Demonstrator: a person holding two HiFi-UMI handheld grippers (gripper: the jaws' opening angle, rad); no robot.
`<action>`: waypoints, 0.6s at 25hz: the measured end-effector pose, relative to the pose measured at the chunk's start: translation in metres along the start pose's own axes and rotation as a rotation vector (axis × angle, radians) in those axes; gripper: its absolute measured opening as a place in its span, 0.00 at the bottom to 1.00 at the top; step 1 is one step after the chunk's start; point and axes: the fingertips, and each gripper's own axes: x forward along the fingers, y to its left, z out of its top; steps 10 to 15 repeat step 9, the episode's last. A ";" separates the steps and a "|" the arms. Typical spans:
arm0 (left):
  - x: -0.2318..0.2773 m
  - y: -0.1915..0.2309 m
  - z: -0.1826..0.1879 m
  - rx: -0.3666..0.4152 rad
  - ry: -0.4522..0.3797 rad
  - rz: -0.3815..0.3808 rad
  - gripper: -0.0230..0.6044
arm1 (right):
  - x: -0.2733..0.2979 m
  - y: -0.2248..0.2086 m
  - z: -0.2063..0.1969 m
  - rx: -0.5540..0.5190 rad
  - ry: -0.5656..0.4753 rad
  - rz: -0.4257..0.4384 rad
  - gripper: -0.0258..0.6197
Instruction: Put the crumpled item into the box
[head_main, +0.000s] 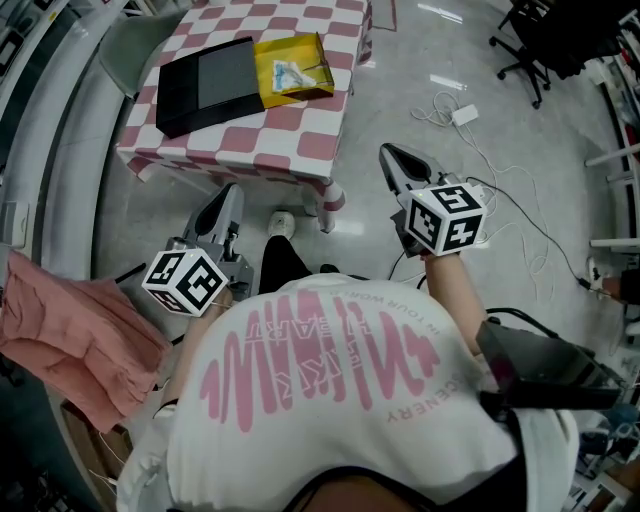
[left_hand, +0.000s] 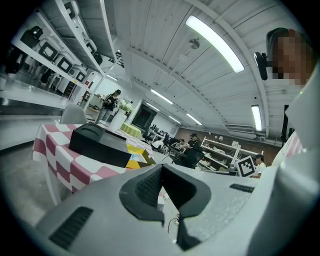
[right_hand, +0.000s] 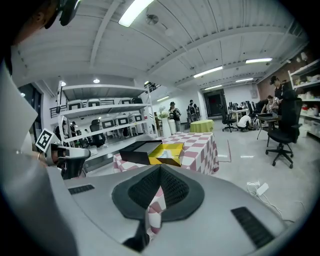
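Lying on the far checkered surface (head_main: 290, 140), the crumpled yellow item (head_main: 293, 68) touches the right edge of the black box (head_main: 205, 84), well apart from the left hand-held gripper (head_main: 230, 195) and the right hand-held gripper (head_main: 390, 155), both near the person, jaws pressed together, holding nothing.

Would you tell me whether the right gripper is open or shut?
Shut: on the right gripper the pads meet, with nothing between them.
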 end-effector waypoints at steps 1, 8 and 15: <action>-0.001 0.001 -0.001 -0.002 0.000 0.003 0.05 | 0.000 0.000 -0.001 0.000 0.000 -0.001 0.05; 0.000 0.000 -0.002 -0.005 -0.001 0.001 0.05 | 0.000 -0.001 -0.003 0.000 0.003 -0.006 0.05; 0.000 0.000 -0.003 -0.005 -0.001 -0.001 0.05 | 0.000 -0.002 -0.003 0.000 0.002 -0.010 0.05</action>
